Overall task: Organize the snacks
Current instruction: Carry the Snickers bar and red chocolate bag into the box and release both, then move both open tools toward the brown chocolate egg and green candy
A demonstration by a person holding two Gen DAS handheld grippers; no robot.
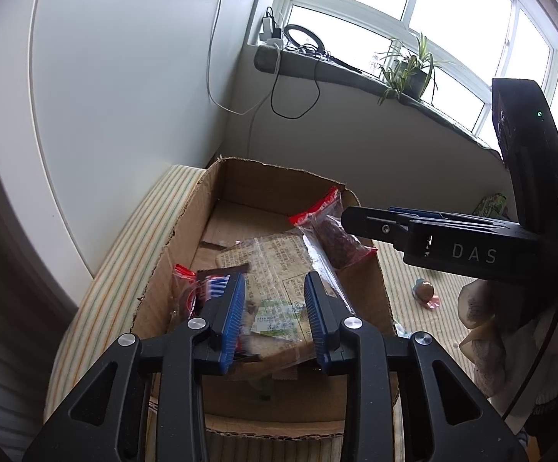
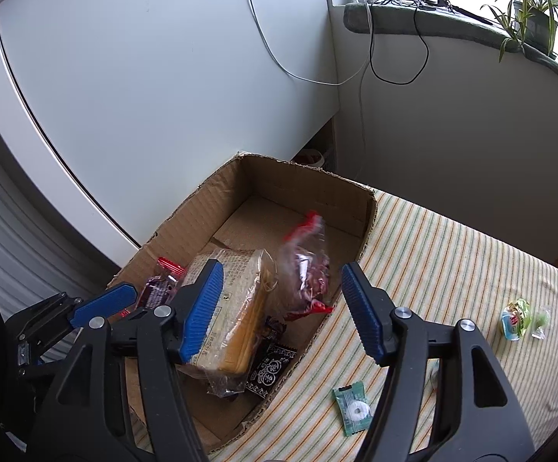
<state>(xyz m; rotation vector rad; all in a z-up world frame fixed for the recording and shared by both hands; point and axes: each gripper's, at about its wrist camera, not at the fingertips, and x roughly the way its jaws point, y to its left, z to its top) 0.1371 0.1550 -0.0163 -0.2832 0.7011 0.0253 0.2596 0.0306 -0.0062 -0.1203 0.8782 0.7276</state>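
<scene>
An open cardboard box [image 1: 279, 181] [image 2: 306, 188] sits on a striped cloth [image 2: 452, 269]. It holds a clear pack of sliced bread [image 1: 279, 269] [image 2: 236, 308], a red-topped bag of dark fruit [image 1: 336, 238] [image 2: 306, 269], a black patterned packet [image 2: 271, 365] and a red, white and blue wrapped bar [image 1: 213, 285]. My left gripper [image 1: 275, 308] hovers over the bread, open; the bar lies against the outside of its left pad. My right gripper [image 2: 279, 308] [image 1: 350, 217] is open over the box. The red-topped bag, blurred, shows between its fingers with no pad touching it.
On the cloth right of the box lie a green candy packet [image 2: 352, 410], a small jelly cup [image 2: 513, 319] and a wrapped sweet [image 1: 425, 290]. A white cabinet [image 2: 144, 96] stands behind the box. Cables hang from a windowsill with a plant [image 1: 410, 69].
</scene>
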